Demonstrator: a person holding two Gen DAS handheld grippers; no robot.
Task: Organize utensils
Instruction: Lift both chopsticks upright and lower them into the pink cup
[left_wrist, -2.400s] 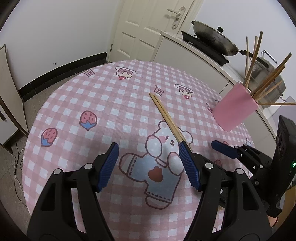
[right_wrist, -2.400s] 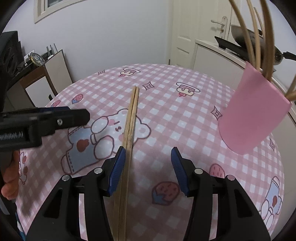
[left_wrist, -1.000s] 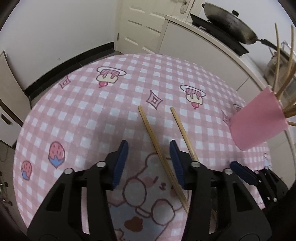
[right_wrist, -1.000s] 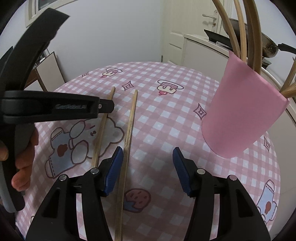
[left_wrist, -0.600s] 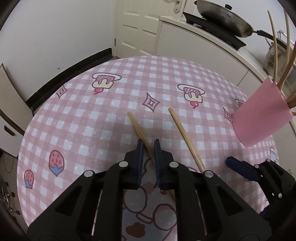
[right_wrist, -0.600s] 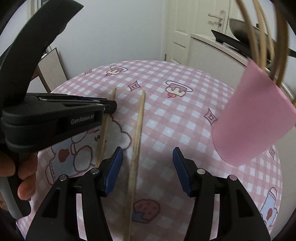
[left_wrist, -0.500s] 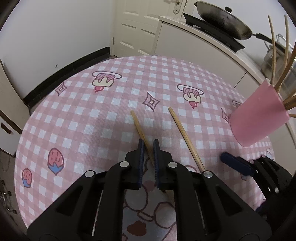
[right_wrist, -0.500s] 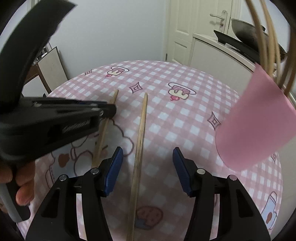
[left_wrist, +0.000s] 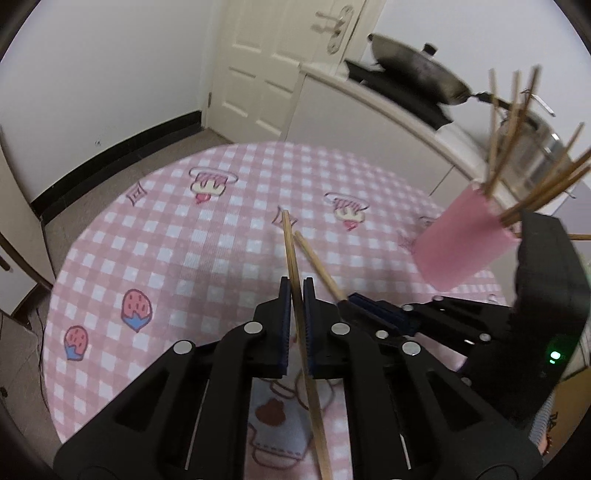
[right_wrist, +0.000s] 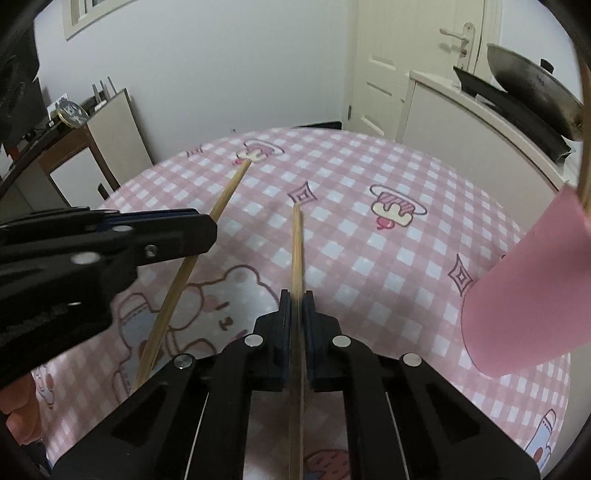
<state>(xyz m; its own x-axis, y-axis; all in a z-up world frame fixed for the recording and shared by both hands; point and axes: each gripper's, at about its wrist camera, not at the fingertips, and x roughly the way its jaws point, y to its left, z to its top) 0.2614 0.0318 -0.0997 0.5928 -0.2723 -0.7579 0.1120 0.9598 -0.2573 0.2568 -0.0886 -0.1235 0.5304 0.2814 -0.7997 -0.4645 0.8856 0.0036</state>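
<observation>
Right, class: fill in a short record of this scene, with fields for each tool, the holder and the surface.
left tool: shut on left chopstick
right tool: shut on right chopstick
holder: pink cup, tilted in the picture, several chopsticks already standing in it
surface: round table with pink checked cloth
background: wok on counter, white door

Two loose chopsticks: one (left_wrist: 295, 273) at frame centre, one (left_wrist: 319, 267) just right of it. One pink cup (left_wrist: 465, 240) at the right edge, holding about seven more chopsticks (left_wrist: 517, 122); blur makes that count uncertain. Two tools: left (left_wrist: 294, 291), right (right_wrist: 295, 295). One wok (left_wrist: 413, 70), upper right.
</observation>
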